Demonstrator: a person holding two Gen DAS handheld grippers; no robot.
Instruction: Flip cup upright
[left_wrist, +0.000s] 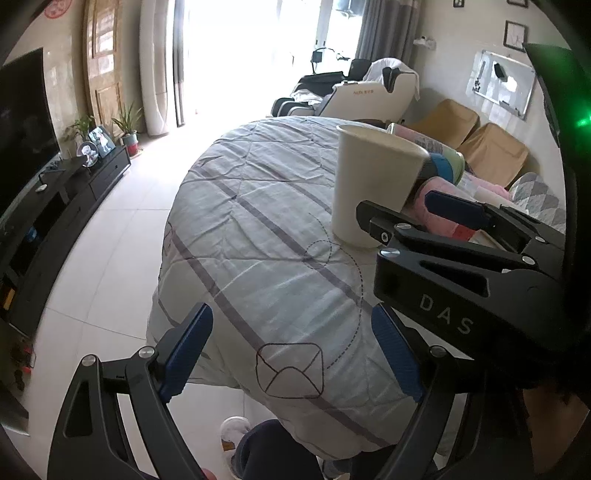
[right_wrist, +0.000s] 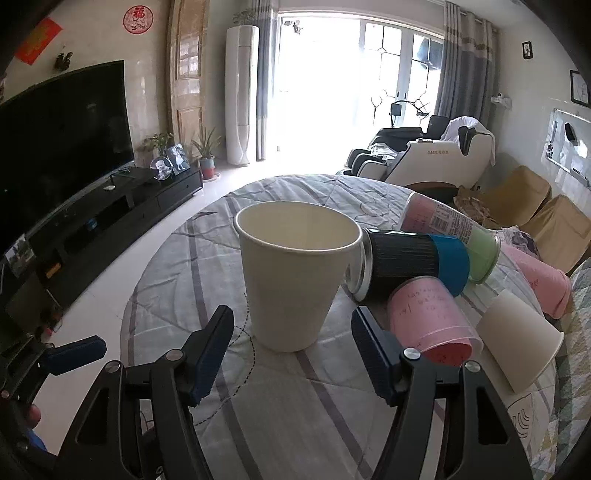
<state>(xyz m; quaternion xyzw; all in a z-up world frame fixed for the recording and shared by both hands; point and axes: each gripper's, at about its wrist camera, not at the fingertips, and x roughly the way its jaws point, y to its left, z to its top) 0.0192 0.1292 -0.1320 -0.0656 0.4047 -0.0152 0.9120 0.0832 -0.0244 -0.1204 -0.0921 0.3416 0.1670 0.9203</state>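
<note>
The cream paper cup (right_wrist: 295, 277) stands upright, mouth up, on the grey striped quilted table cover (right_wrist: 280, 417), so the flip looks done to me. My right gripper (right_wrist: 291, 354) is spread wide just before the cup, its pads (right_wrist: 207, 365) clear of the wall, holding nothing. Behind the cup lie a black-and-blue tumbler (right_wrist: 410, 258) and pink plastic cups (right_wrist: 428, 317). My left gripper (left_wrist: 291, 350) hangs open and empty. Next, I should back away.

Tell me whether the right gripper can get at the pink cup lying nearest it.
Probably yes. The right gripper is open, and the pink cup lies on its side just beyond its right finger, its near side unblocked. The upright white cup stands to the left, clear of that path.
</note>
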